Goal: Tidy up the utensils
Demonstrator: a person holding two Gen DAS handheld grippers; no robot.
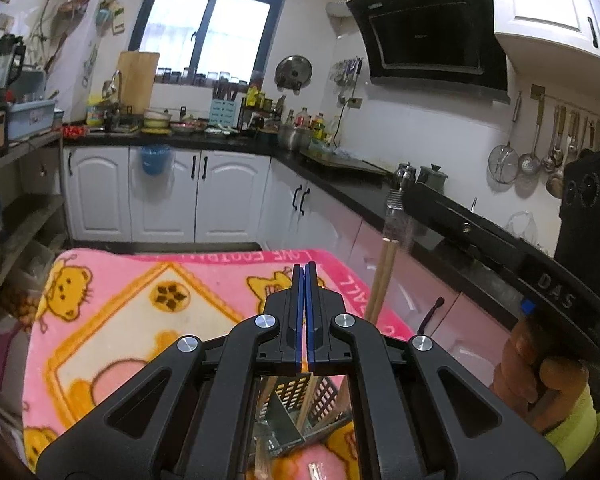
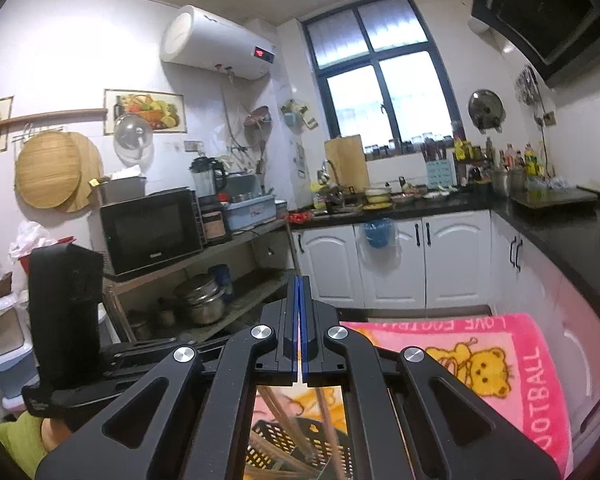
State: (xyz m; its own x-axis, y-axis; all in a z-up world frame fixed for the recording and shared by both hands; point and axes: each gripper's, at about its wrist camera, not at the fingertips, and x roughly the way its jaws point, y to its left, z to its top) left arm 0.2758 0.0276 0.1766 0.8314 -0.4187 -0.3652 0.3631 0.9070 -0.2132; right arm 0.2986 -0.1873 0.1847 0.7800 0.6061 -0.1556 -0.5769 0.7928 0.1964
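Note:
My left gripper (image 1: 304,267) is shut with nothing between its blue-edged fingers, held above a table covered by a pink cartoon towel (image 1: 132,320). Below its frame stands a black perforated utensil basket (image 1: 300,404) with wooden chopsticks (image 1: 382,280) standing in it, their tops rising to the right of the fingers. My right gripper (image 2: 299,280) is also shut and empty, above the same basket (image 2: 288,440), where chopsticks (image 2: 284,412) lean inside. The right gripper's body (image 1: 500,248) shows at the right of the left wrist view.
A black countertop (image 1: 340,184) with white cabinets runs along the back and right, crowded with pots and bottles. A shelf with a microwave (image 2: 148,232) and pots stands at the left. The towel's edge (image 2: 540,380) drops off toward the cabinets.

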